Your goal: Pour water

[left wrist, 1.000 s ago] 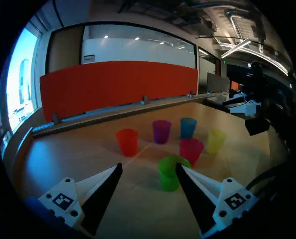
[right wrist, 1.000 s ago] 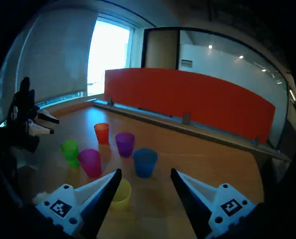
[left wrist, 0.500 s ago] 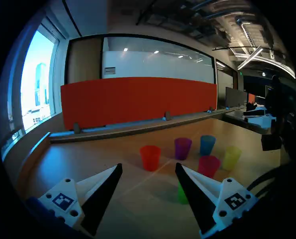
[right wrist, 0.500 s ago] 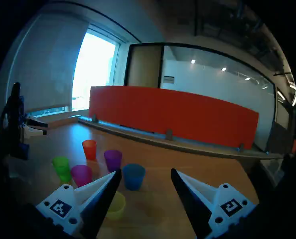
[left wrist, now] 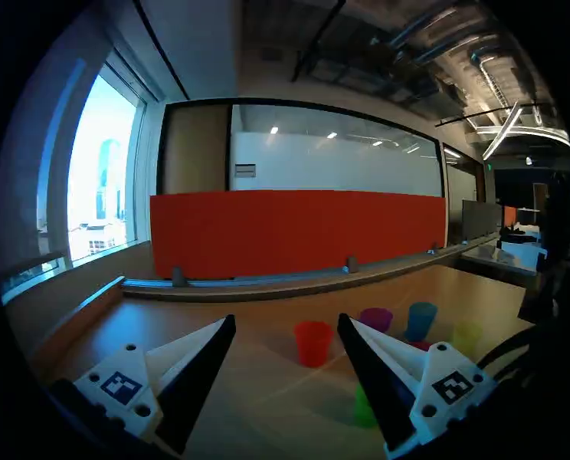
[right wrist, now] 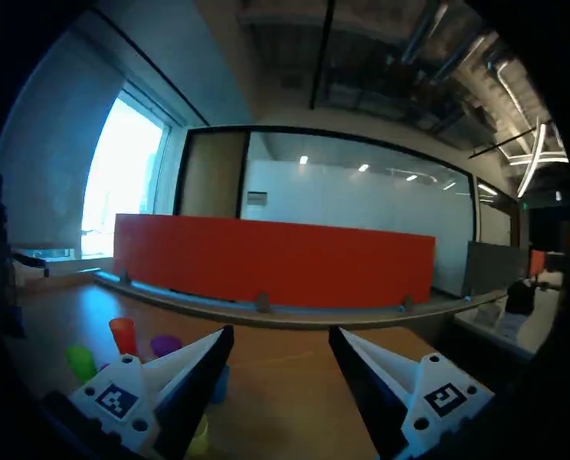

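**Both grippers open over the tabletop, cups low ahead**

The left gripper (left wrist: 285,317) had its jaws spread wide and released. Bare wood of the tabletop (left wrist: 262,406) lay between them, and a red cup (left wrist: 313,343) stood just past the tips. To that cup's right stood a purple cup (left wrist: 376,319), a blue cup (left wrist: 421,320) and a yellow cup (left wrist: 467,336), near one another but apart. A green cup (left wrist: 364,405) stood nearest, half hidden by the right-hand finger.

The tabletop's left edge (left wrist: 78,326) ran beneath a tall window (left wrist: 101,199). Its far edge met a long orange-red partition (left wrist: 296,230), with a glass wall (left wrist: 331,165) above that.

The right gripper (right wrist: 280,330) was released too, its jaws wide apart. In the right gripper view the cups sat low on the left, with the red, purple and green ones beyond the left-hand finger. The blue and yellow ones were partly tucked behind that finger. Ahead and to the right, plain wood ran open up to the partition.

Overhead were exposed pipes and a light strip (left wrist: 507,130), and dim desks lay off to the right.
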